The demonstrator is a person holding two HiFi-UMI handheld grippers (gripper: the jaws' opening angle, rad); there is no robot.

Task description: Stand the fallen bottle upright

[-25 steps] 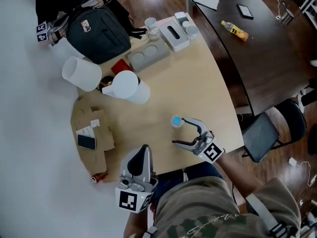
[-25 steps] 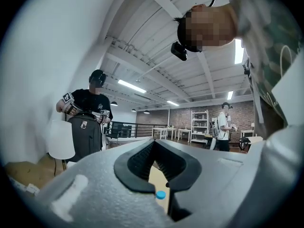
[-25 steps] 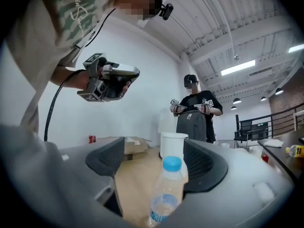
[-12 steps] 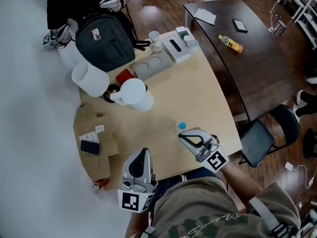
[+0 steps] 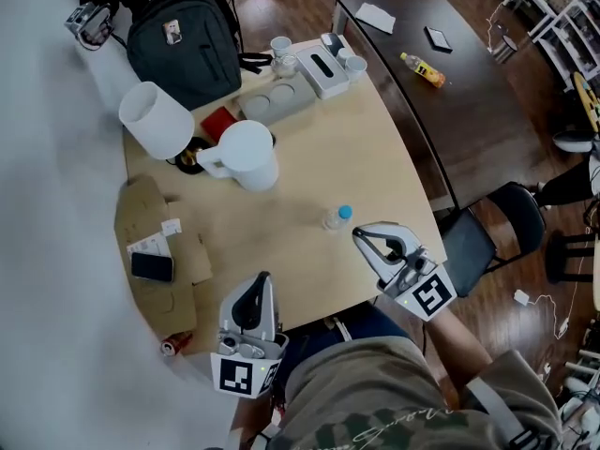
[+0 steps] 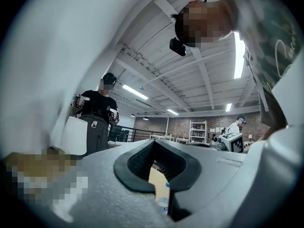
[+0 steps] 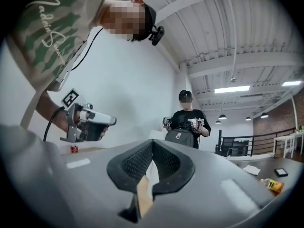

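A small clear bottle [image 5: 335, 217] with a blue cap stands upright on the light wooden table [image 5: 375, 157], free of both grippers. My right gripper [image 5: 361, 236] hovers just right of and nearer than the bottle, shut and empty. In the right gripper view the right gripper [image 7: 153, 145] points level over the table with its pads together. My left gripper [image 5: 259, 279] sits at the table's near edge, shut and holding nothing. In the left gripper view the left gripper [image 6: 154, 144] leaves a slit through which the bottle [image 6: 164, 198] shows.
A white pitcher [image 5: 246, 155] and a white bucket [image 5: 155, 118] stand at the left. Behind them are a black backpack [image 5: 183, 36], a grey tray [image 5: 272, 101] and a tissue box [image 5: 323, 64]. Cardboard with a phone [image 5: 152, 266] lies near left. A dark table [image 5: 450, 101] and chair [image 5: 492, 242] are right.
My right gripper was open beside the bottle; it has shut and drawn back toward me, leaving the bottle standing alone. The left gripper shifted slightly along the near edge.
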